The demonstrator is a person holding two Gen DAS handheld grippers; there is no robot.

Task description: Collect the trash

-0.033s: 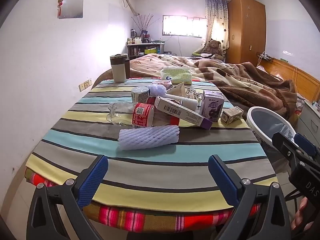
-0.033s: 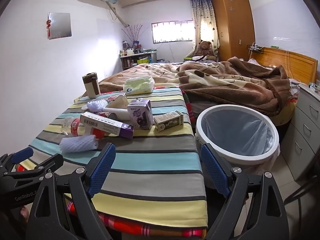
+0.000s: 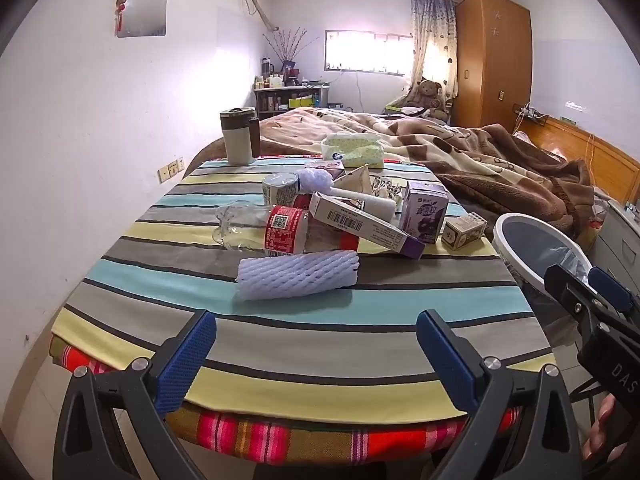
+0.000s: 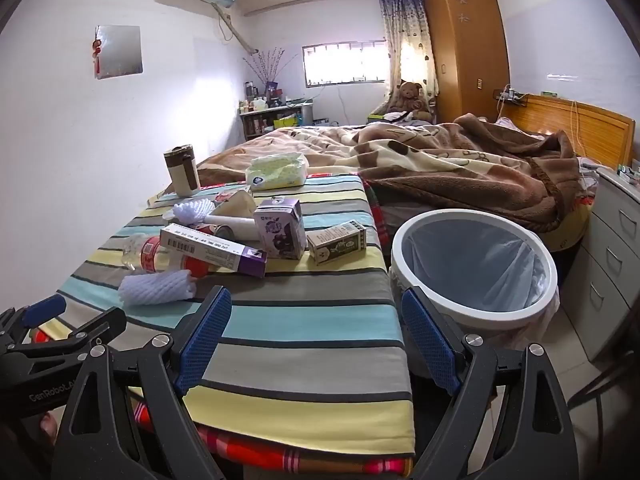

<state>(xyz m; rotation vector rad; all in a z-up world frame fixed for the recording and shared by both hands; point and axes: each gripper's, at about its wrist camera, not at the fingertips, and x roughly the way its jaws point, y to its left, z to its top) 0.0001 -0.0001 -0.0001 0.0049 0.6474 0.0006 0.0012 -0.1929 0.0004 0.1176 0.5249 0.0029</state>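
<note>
Nothing has moved since the earlier frame: I hold both grippers, left [image 3: 316, 354] and right [image 4: 316, 336], spread empty short of the white foam net sleeve [image 3: 297, 275], so collecting hasn't begun.

Counts, table [image 3: 280, 344] with striped cloth:
- foam fruit nets: one white [image 3: 297, 274], front of pile.
- plastic bottles: one, clear with red label [image 3: 264, 229], lying on side.
- long cartons with barcode: one [image 3: 366, 225], purple end.
- purple drink cartons: one [image 3: 425, 217], upright.
- small tan boxes: one [image 3: 464, 230].
- small white cups or cans: one [image 3: 280, 188]; exact kind unclear.
- white brushes: one [image 3: 340, 190].
- tissue packs: one [image 3: 353, 151].
- lidded mugs: one [image 3: 239, 136].

Beside table: one white bin [image 4: 474, 264], bag-lined.

Claws: two, left claw [image 3: 316, 356], right claw [image 4: 316, 336], each with two blue pads.
</note>
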